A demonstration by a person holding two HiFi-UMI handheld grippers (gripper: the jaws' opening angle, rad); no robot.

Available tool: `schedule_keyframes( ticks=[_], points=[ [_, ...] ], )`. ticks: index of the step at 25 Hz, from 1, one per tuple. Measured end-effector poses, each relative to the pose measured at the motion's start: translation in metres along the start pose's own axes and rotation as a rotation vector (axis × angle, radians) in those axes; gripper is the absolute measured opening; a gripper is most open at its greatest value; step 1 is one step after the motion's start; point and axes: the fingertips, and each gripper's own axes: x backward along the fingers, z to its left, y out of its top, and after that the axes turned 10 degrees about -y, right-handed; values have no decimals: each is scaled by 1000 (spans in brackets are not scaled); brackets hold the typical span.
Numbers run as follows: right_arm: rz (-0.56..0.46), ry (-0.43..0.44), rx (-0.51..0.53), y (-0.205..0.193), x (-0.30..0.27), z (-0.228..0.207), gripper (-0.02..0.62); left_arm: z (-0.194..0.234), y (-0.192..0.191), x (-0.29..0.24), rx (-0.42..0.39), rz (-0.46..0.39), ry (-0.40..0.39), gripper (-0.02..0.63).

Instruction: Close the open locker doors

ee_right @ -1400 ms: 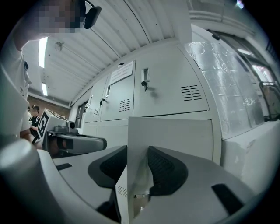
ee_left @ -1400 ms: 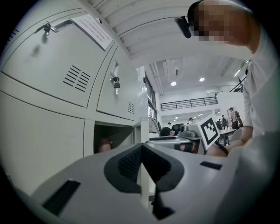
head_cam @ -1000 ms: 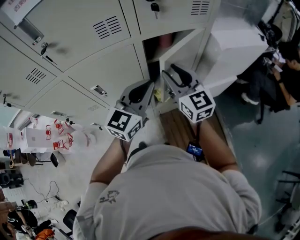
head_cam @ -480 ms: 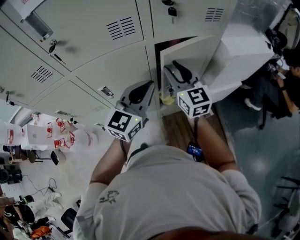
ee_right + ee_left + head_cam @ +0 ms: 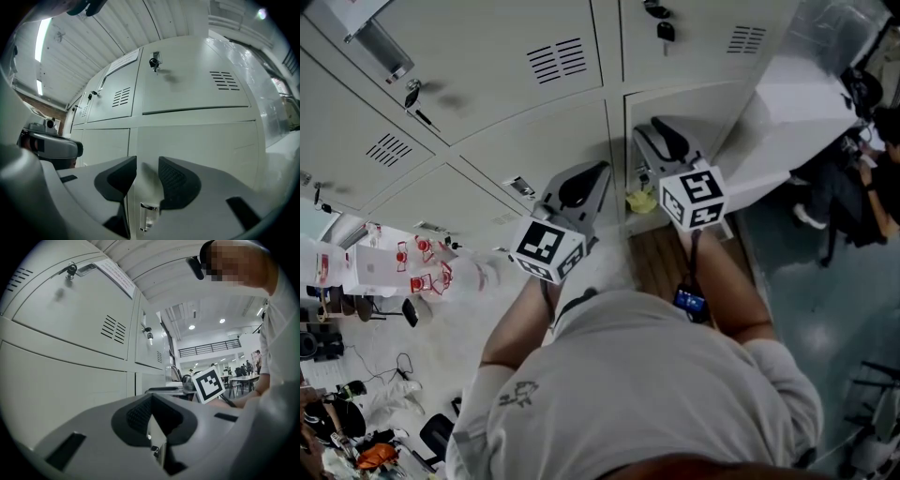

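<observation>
The lower locker door [image 5: 698, 108] at the right of the grey locker bank stands almost flush, with a thin dark slit along its left edge. My right gripper [image 5: 661, 139] is at this door's face, its jaws a little apart and empty. In the right gripper view the door [image 5: 201, 140] fills the space beyond the gripper [image 5: 143, 173]. My left gripper [image 5: 581, 183] hangs just left of that door, in front of the neighbouring shut locker [image 5: 534, 141]. In its own view the left gripper [image 5: 150, 416] is shut on nothing, pads meeting at the tips.
Keys hang from the lock of the upper locker [image 5: 666, 30]. A yellowish object [image 5: 642, 200] shows at the door's foot, above a wooden strip [image 5: 661, 258]. A white counter [image 5: 797, 103] juts out at the right, with a seated person [image 5: 872, 159] beyond.
The lower right door has swung from wide open to nearly flush, and the dark opening has shrunk to a slit. The right gripper moved with it toward the lockers. The left gripper barely moved.
</observation>
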Motion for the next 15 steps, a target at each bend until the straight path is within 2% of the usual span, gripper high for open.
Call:
schedule_keyframes(
  ticks=[15],
  points=[
    [3, 4, -5, 1, -16, -1, 143, 12, 0, -2, -4, 0, 6, -5]
  ],
)
